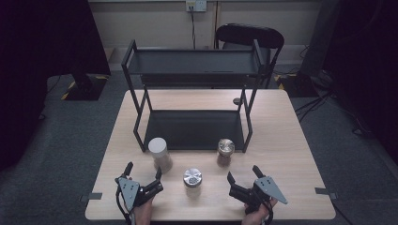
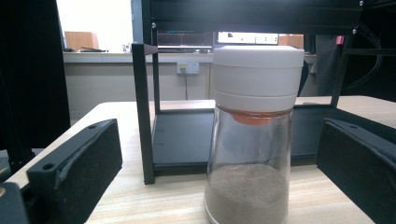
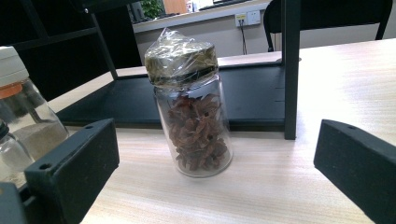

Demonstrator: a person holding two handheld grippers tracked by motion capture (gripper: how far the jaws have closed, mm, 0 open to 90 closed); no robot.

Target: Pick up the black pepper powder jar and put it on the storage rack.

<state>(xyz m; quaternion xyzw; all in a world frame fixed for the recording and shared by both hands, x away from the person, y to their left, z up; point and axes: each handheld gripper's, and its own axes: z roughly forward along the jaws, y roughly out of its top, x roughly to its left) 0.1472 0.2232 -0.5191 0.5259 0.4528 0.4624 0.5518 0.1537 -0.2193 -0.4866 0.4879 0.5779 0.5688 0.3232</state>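
Three glass jars stand on the pale wooden table [image 1: 291,154] near a black two-tier metal shelf rack [image 1: 195,129]. Left, the white-lidded glass jar of pale powder [image 1: 159,153] sits just ahead of the left gripper [image 1: 143,172], whose jaws stand wide apart, holding nothing. Right, the foil-capped glass jar of brown star anise [image 1: 225,152] faces the right gripper [image 1: 244,174], equally spread. Between them stands a small silver-lidded jar [image 1: 192,182], contents perhaps pale powder.
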